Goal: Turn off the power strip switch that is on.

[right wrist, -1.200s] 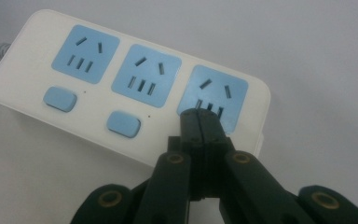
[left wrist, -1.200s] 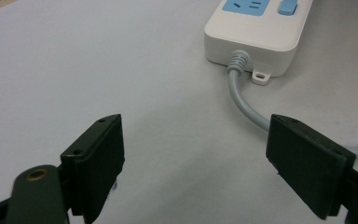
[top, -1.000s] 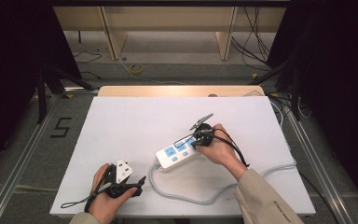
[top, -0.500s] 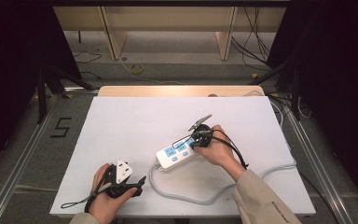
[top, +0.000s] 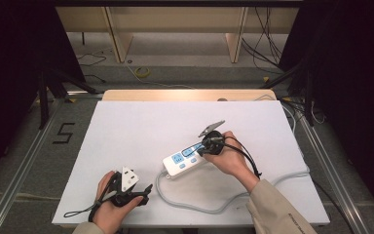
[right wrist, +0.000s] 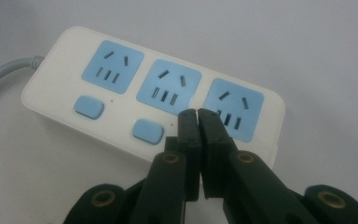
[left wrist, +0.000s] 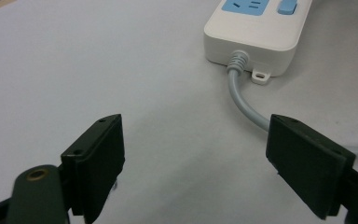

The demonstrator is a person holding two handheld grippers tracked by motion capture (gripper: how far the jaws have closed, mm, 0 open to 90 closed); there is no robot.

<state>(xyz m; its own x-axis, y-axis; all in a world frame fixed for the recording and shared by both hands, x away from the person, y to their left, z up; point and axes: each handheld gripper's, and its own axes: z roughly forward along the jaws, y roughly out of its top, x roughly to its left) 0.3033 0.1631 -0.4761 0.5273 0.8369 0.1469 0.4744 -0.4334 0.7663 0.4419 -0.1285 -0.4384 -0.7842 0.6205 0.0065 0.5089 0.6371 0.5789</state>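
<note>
Here, a white power strip [top: 185,159] lies on the white table [top: 141,131], a little right of the middle, set at a slant with its far end to the right. It has three blue sockets [right wrist: 168,87] in a row and blue buttons [right wrist: 89,107] beside them; no brand name or lettering can be read on it. Its grey cord [top: 195,204] leaves the near left end and curves along the table's near edge towards the right. The right gripper [right wrist: 197,113] has its jaws pressed together with nothing between them, the tips over the strip between the middle and far sockets. The left gripper [left wrist: 193,154] sits at the near left of the table with its jaws spread wide and empty, pointing at the cord end of the strip. On the floor left of the table a black "5" [top: 63,132] is marked.
</note>
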